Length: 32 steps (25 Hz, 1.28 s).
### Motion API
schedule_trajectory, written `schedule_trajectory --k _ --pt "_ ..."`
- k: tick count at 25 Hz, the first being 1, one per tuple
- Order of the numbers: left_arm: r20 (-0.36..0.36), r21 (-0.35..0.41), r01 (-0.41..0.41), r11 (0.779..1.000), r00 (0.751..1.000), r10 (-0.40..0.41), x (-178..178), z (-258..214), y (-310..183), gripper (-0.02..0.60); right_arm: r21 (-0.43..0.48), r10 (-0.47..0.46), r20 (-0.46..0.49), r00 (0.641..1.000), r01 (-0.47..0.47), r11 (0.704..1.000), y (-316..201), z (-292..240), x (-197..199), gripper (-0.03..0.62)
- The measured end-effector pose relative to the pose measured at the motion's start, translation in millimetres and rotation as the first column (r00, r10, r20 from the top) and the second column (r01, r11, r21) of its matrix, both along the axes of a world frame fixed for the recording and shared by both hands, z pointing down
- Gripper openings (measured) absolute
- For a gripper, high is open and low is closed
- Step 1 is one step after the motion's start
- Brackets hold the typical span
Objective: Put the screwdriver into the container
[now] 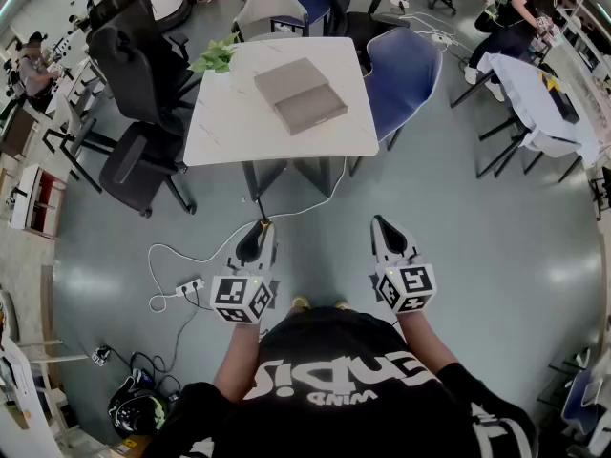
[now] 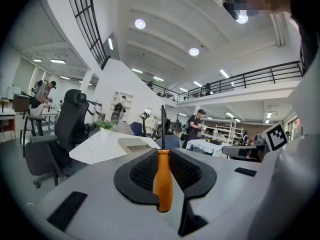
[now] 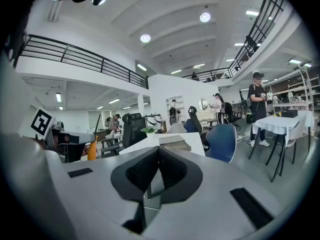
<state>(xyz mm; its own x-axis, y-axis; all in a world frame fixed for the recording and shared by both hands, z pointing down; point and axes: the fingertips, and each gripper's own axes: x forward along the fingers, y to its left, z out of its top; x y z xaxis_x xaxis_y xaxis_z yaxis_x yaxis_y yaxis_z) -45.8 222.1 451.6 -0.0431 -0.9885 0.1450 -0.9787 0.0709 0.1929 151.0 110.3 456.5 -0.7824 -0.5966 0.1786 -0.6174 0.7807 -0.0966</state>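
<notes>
Straight ahead stands a white table [image 1: 224, 132], and on it lies the grey container [image 1: 299, 94], a flat box with its lid offset. I stand a few steps short of the table with both grippers held out over the floor. My left gripper [image 1: 258, 239] is shut on the screwdriver [image 2: 163, 181]; the orange handle sits between the black pads and the dark shaft [image 2: 162, 120] points up and forward. My right gripper [image 1: 386, 231] is shut with nothing in it. In the right gripper view the container [image 3: 173, 140] lies beyond the jaws and the orange handle [image 3: 92, 149] shows at the left.
Black office chairs [image 1: 141, 74] stand left of the table and a blue chair [image 1: 405, 69] to its right. A green plant [image 1: 216, 57] sits at the table's far left corner. A power strip with cables [image 1: 190, 284] lies on the floor. A white-draped table [image 1: 535, 93] stands far right.
</notes>
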Motion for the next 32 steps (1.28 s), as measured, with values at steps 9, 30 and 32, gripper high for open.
schedule_trajectory --k 9,30,32 --pt "0.000 0.007 0.017 1.000 1.000 -0.017 12 -3 7 0.081 0.024 -0.072 0.009 0.997 0.071 0.997 10 -3 2 0.012" --pt "-0.033 0.042 0.052 0.998 0.998 -0.051 -2 17 -32 0.081 -0.009 -0.108 -0.014 0.994 0.108 0.994 -29 32 -17 0.012" --pt "-0.034 0.039 0.048 0.998 0.998 -0.047 -14 20 -51 0.081 -0.009 -0.099 -0.018 0.995 0.098 0.995 -48 32 -26 0.012"
